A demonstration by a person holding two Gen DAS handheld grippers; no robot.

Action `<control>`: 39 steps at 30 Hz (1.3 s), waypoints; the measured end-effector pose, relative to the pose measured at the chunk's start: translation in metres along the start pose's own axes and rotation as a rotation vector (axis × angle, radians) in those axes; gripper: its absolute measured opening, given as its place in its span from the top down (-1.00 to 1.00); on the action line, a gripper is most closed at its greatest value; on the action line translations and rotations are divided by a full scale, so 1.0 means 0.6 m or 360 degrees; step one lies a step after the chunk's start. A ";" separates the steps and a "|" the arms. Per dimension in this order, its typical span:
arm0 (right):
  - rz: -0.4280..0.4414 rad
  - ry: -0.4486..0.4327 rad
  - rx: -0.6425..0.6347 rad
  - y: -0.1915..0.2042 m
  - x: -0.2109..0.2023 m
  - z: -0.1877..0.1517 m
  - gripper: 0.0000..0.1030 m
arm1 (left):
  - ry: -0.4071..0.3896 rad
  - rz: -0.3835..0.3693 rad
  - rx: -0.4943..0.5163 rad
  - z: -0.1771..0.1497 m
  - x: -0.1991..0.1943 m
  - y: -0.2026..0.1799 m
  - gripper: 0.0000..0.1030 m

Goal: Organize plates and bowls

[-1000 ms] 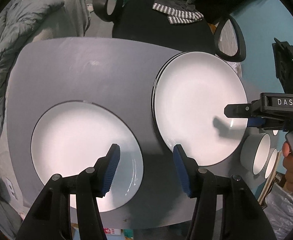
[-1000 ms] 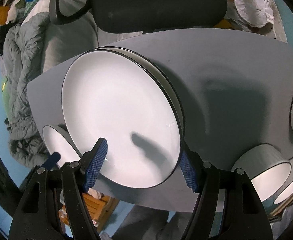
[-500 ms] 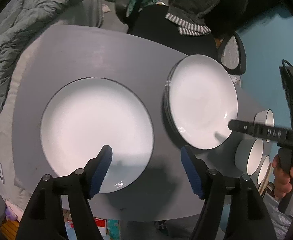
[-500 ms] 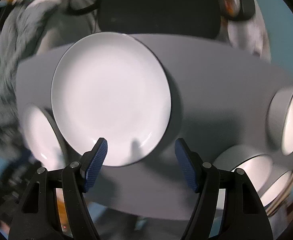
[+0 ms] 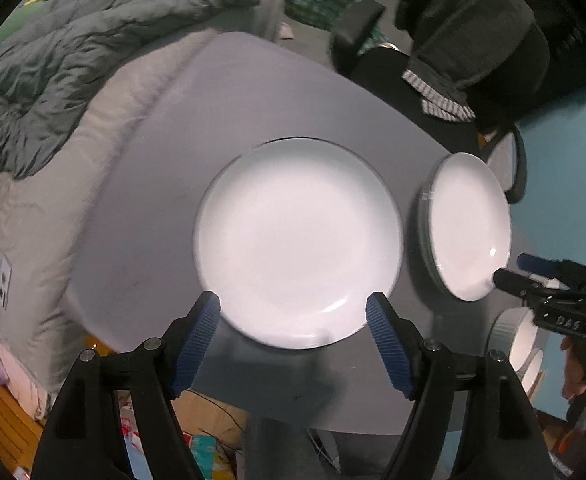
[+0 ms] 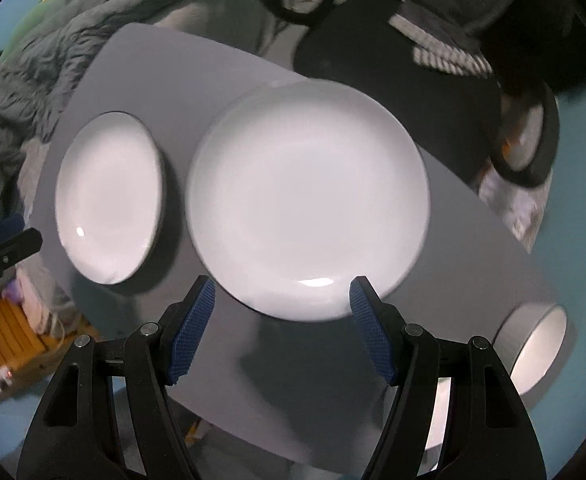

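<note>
A single white plate (image 5: 299, 240) lies on the grey table (image 5: 165, 184), straight ahead of my open left gripper (image 5: 293, 312), whose blue pads flank its near rim from above. To its right is a stack of white plates (image 5: 469, 228). In the right wrist view that stack (image 6: 309, 196) is ahead of my open right gripper (image 6: 281, 300), and the single plate (image 6: 109, 196) lies to its left. Both grippers are empty. The right gripper (image 5: 533, 280) also shows at the left view's right edge. White bowls (image 5: 515, 340) sit at the table's right end (image 6: 533, 348).
A black office chair (image 6: 393, 64) with dark clothing draped on it stands behind the table. A bed with a grey quilt (image 5: 73, 52) lies to the left. Clutter lies on the floor (image 5: 197, 440) below the table's near edge.
Both grippers have pulled back and risen, so the plates look smaller. The left view now centres on the single plate. The right gripper has swung so the stack sits centred.
</note>
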State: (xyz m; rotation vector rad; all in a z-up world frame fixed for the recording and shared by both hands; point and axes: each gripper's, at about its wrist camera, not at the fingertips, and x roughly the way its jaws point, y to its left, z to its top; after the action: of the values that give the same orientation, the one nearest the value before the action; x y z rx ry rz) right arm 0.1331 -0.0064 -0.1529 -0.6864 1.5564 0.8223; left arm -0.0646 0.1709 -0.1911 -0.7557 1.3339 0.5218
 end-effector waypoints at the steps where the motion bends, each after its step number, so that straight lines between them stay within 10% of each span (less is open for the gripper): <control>1: 0.0004 -0.0008 -0.0022 0.005 0.000 0.002 -0.34 | -0.0003 0.0015 -0.0019 -0.002 0.001 0.009 -0.49; 32: 0.0242 0.0174 -0.0415 0.168 0.128 0.179 -0.32 | 0.0115 -0.0082 -0.0510 0.000 0.115 0.136 -0.49; 39: 0.0205 0.0223 -0.0418 0.167 0.142 0.180 0.11 | 0.0130 -0.0074 -0.0479 0.014 0.126 0.127 -0.49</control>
State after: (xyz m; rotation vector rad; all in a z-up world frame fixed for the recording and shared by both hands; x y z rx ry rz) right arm 0.1023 0.1412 -0.2318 -0.8547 1.6470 1.1081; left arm -0.1008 0.2217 -0.2794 -1.0622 1.3247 0.6692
